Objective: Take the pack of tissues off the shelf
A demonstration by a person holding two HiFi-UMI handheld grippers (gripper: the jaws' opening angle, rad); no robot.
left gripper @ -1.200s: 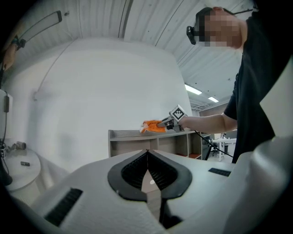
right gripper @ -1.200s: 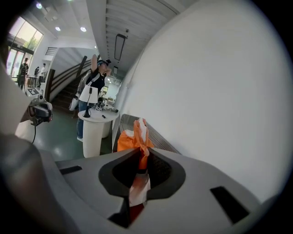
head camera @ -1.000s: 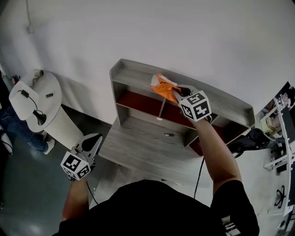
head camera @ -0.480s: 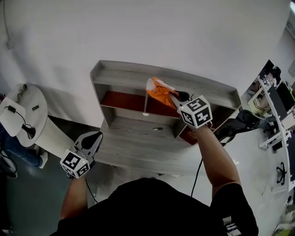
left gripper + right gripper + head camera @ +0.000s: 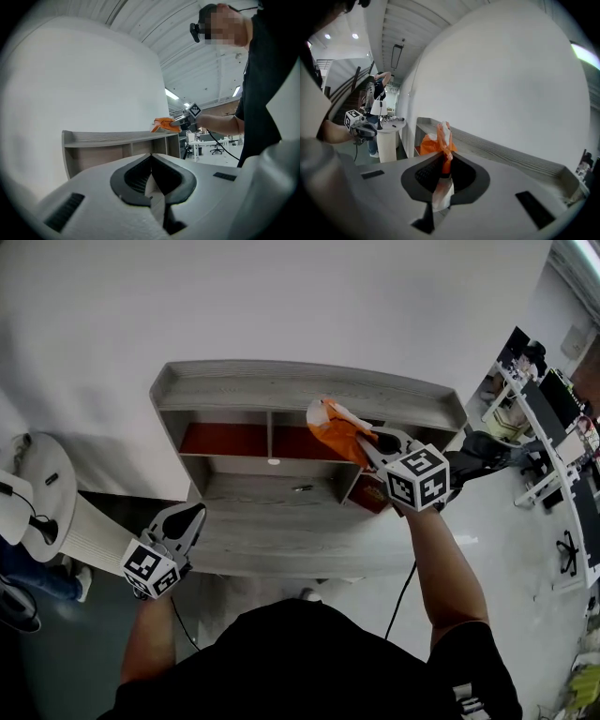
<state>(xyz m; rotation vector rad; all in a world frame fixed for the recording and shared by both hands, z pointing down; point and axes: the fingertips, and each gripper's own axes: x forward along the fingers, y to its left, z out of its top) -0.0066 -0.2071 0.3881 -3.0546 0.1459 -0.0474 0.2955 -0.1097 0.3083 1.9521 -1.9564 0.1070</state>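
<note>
If you scan from the left, first up is a round white side table (image 5: 42, 479), then the left gripper (image 5: 191, 511) hanging low in front of the shelf's left end, well apart from everything, jaws pressed together with nothing between them. Next comes the shelf (image 5: 281, 385) itself, grey wood grain with red-brown back panels in the upper compartments and a wider board below. Right of the middle is the pack of tissues (image 5: 334, 426), orange wrapper with a white bit at the top, up over the front edge of the top board toward its right side. Whether its underside touches the board or hangs just clear, I can't tell. The right gripper (image 5: 368, 439) is clamped tight on the wrapper's near end, orange film pinched flat between the pads. Any print on the pack is too small to read, so the only markings I can make out are the black-and-white square codes on the grippers' cubes (image 5: 417, 480). Far right there's a bunch of office desks (image 5: 548, 413).
</note>
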